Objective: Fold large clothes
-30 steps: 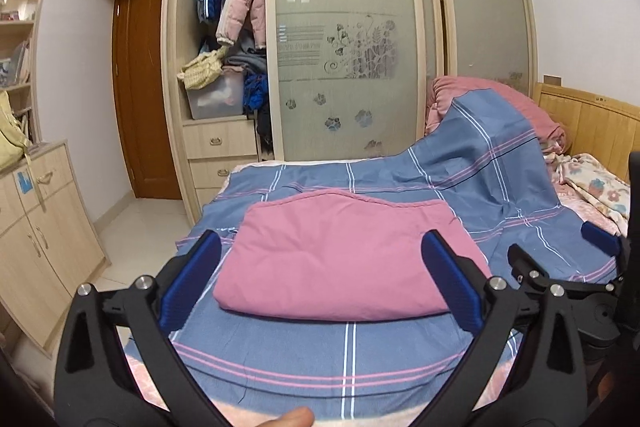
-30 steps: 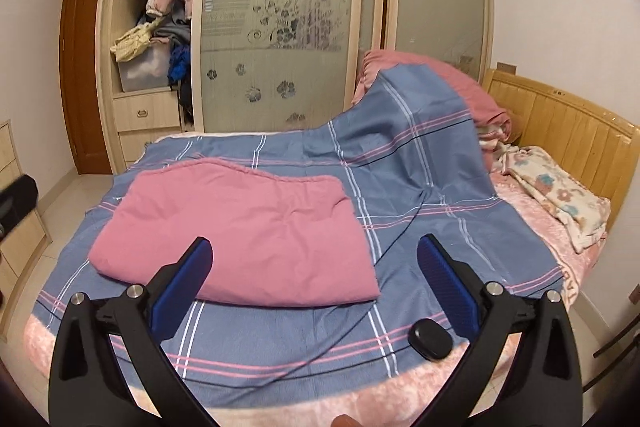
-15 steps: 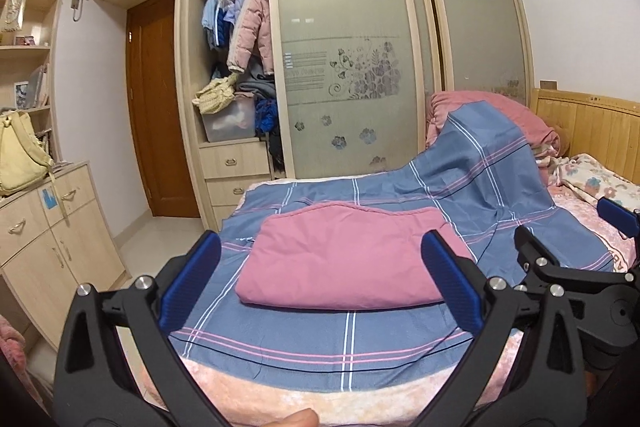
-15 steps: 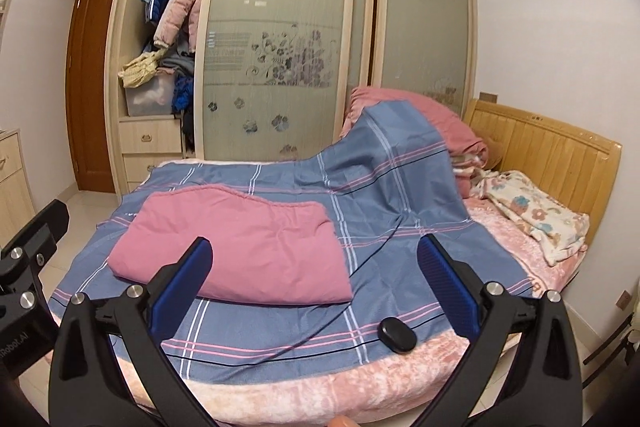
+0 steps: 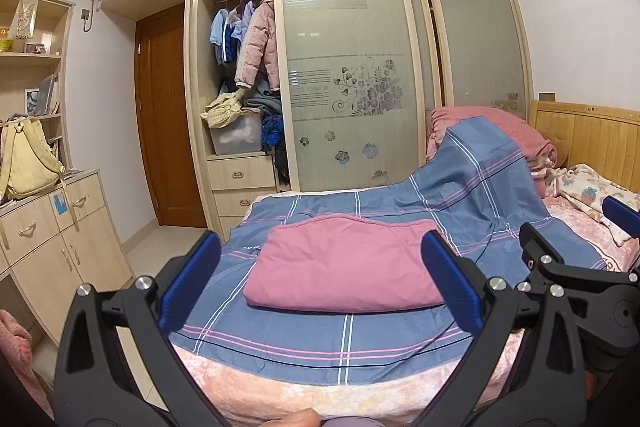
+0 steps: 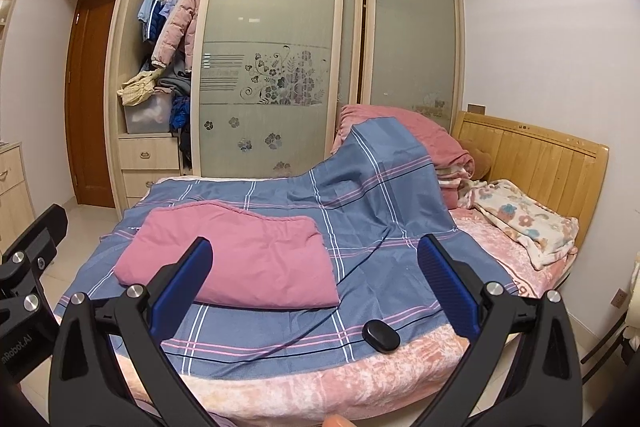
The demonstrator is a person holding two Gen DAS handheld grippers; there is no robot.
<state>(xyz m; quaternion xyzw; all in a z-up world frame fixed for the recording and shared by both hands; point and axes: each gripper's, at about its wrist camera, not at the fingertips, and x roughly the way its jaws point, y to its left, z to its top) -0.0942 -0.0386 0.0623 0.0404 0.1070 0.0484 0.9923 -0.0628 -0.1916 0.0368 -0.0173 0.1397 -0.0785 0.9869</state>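
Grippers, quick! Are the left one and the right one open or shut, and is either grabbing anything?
Left gripper: open, holding nothing, off the folded pink garment.
Right gripper: open, holding nothing.

Bed (image 6: 360,383), pink-covered, wooden-headboarded. Lay spread across it: 1 blue plaid sheet (image 6: 384,227). Rested on that: 1 folded pink quilt (image 5: 344,263), 1 small black object (image 6: 381,335).

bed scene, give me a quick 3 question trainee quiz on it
1. True or false: the pink garment lies folded on the blue sheet.
2. Which tongs grip cloth? A) left B) right C) neither
3. Fill in: the small black object sits near the bed's ____ edge.

Key: 1 true. 2 C: the left tongs and right tongs are open, off the bed. 3 front.
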